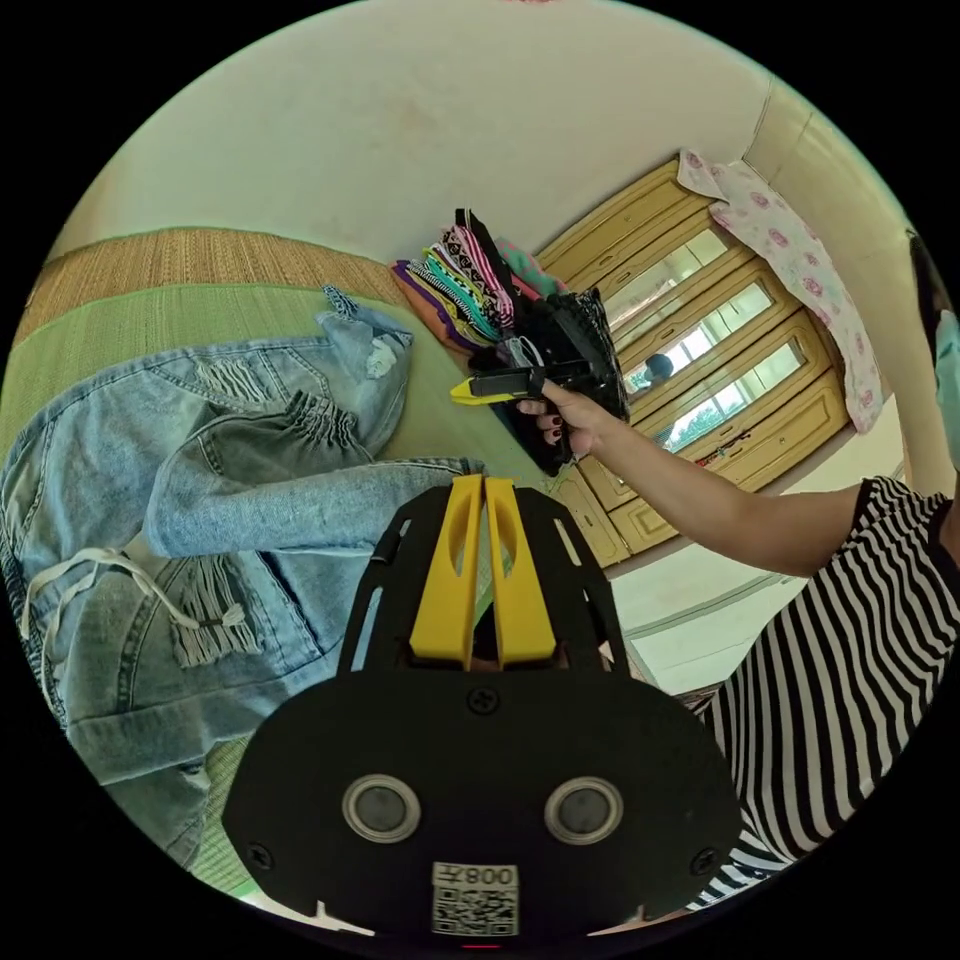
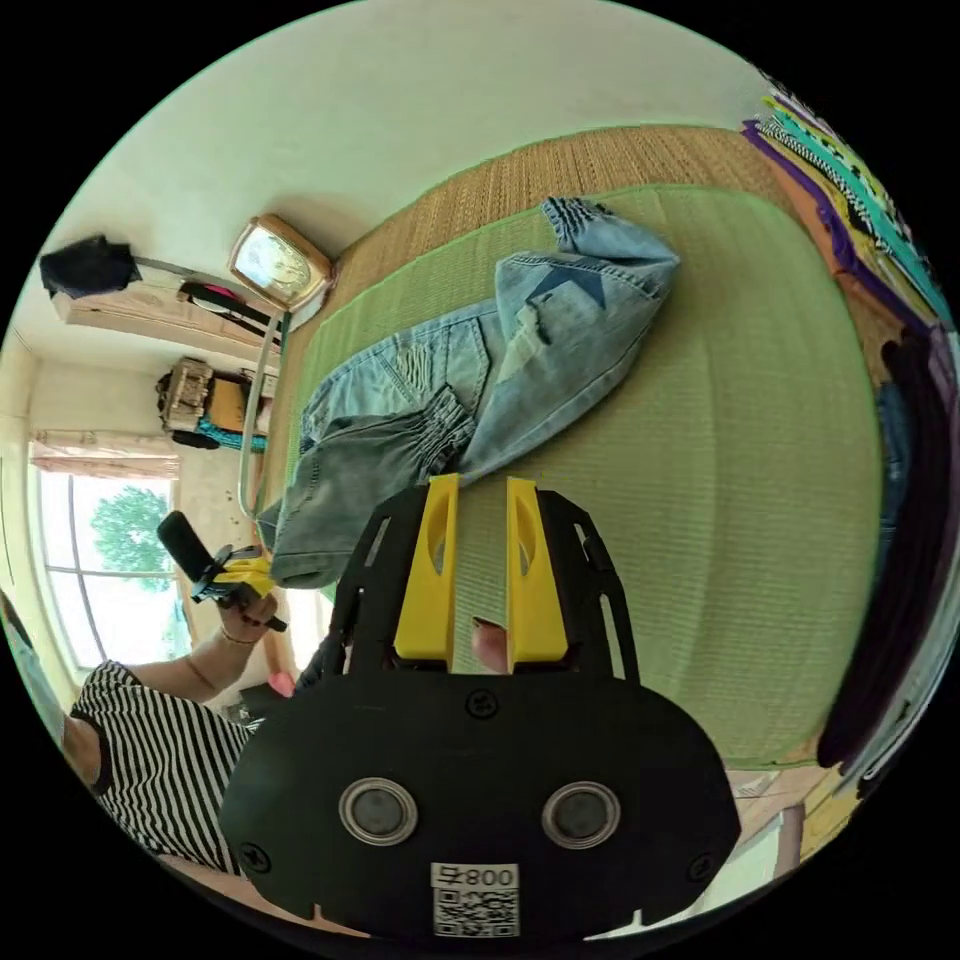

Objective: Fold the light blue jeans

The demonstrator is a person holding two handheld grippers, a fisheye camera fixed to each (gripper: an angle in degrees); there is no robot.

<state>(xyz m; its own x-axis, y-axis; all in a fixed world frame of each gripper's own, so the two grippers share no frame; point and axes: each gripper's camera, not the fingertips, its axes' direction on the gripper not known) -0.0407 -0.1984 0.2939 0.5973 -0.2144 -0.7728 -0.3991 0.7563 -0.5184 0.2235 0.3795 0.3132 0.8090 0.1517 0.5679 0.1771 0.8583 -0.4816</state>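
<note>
The light blue jeans (image 1: 200,480) lie crumpled on the green mat (image 2: 720,480). The left gripper (image 1: 484,490), jaws together and empty, hovers nearest their leg; the right gripper (image 2: 482,500), slightly parted and empty, hangs beside the waistband.

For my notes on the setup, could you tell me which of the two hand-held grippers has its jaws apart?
The right hand-held gripper: its yellow jaws show green mat between them, while the left hand-held gripper has its jaws together.

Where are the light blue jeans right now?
The light blue jeans lie crumpled on the green mat, just beyond the right gripper, which is open and clear of them.
</note>
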